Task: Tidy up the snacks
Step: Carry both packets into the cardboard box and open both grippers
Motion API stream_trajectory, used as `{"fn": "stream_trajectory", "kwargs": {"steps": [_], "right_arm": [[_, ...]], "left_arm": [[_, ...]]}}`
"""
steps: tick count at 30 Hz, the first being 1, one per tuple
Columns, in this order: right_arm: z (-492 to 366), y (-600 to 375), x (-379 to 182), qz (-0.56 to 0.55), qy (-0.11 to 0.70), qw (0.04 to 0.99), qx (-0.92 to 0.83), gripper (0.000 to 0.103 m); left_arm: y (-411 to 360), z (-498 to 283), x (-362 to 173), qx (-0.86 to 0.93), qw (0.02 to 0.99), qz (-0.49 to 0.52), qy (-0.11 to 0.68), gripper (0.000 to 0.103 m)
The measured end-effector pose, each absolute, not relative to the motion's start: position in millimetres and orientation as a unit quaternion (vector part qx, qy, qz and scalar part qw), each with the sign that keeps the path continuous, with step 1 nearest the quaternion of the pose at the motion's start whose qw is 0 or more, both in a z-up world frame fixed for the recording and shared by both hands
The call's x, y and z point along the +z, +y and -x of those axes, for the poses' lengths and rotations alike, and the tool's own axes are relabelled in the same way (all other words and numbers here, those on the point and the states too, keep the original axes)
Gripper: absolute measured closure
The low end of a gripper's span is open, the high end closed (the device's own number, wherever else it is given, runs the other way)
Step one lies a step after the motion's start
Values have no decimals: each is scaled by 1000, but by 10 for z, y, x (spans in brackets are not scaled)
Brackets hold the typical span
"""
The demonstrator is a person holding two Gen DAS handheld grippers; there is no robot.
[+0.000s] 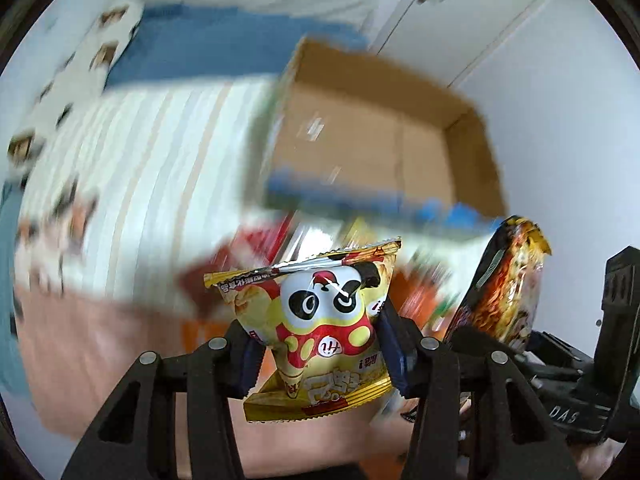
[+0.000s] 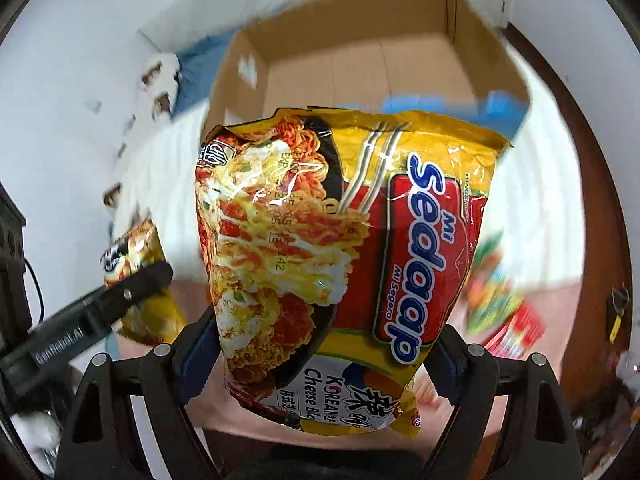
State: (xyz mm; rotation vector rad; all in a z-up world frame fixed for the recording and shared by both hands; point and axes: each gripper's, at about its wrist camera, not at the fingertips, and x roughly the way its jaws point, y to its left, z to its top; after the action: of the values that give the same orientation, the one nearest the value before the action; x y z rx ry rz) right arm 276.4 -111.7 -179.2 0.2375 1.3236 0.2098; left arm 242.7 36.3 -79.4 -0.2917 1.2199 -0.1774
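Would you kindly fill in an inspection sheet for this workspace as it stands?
Surface: bed with striped sheet and pink cover.
Job's things: panda snack bag and Mi Sedaap noodle packet, both held up; open cardboard box behind, inside bare as far as visible.
Clutter: several blurred packets lying on the bed.
Grippers: left gripper shut on the snack bag; right gripper shut on the noodle packet.
Cables: one black cable at the left edge of the right wrist view.
Surroundings: white cupboard doors, blue bedding.
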Motion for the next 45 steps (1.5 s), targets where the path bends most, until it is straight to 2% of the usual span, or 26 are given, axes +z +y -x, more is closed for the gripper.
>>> {"fn": "stream_trajectory", "kwargs": {"steps": [3,6,12,15,22,28,29,30,32,33,39,45], "right_arm": [[-3331,-1280,-1600,-92,596,793,93,14],[-3923,-1425,-1619,-78,597,795,82,14],[-4978,-1617,-2001,-60,640,762,87,14],[-5382,-1638,-2395,-49,664,740,94,14],[-5939,-1710,-3129,-37,705,701,101,14],[-6155,-1554,-3214,-34,713,693,103,13],[-6066,-1561,-3170,-32,713,692,104,13],[-5985,-1548,-3125,-28,713,693,104,9],[-5865,-1546,-3071,-8,702,705,96,0],[-5864,-1544,-3038,-4,700,708,94,0],[-5707,-1602,-2791,7,685,723,90,0],[-5345,-1761,-2474,-31,668,741,68,0]], "left_arm": [[160,-3039,-570,-90,818,123,555,55],[-52,-3616,-560,-102,810,133,561,55],[-329,-4500,-1002,-106,773,135,610,55],[-413,-4795,-1373,-105,757,127,633,55],[-445,-5046,-1834,-94,727,112,671,55],[-406,-5091,-2017,-85,714,108,687,53],[-417,-5114,-2054,-83,713,110,687,46],[-391,-5103,-2058,-84,713,115,687,30],[-334,-5050,-2011,-83,721,117,678,13],[-309,-5001,-1982,-83,727,113,672,9],[-164,-4751,-1793,-80,742,112,656,9],[-147,-4373,-1421,-68,780,86,616,9]]}}
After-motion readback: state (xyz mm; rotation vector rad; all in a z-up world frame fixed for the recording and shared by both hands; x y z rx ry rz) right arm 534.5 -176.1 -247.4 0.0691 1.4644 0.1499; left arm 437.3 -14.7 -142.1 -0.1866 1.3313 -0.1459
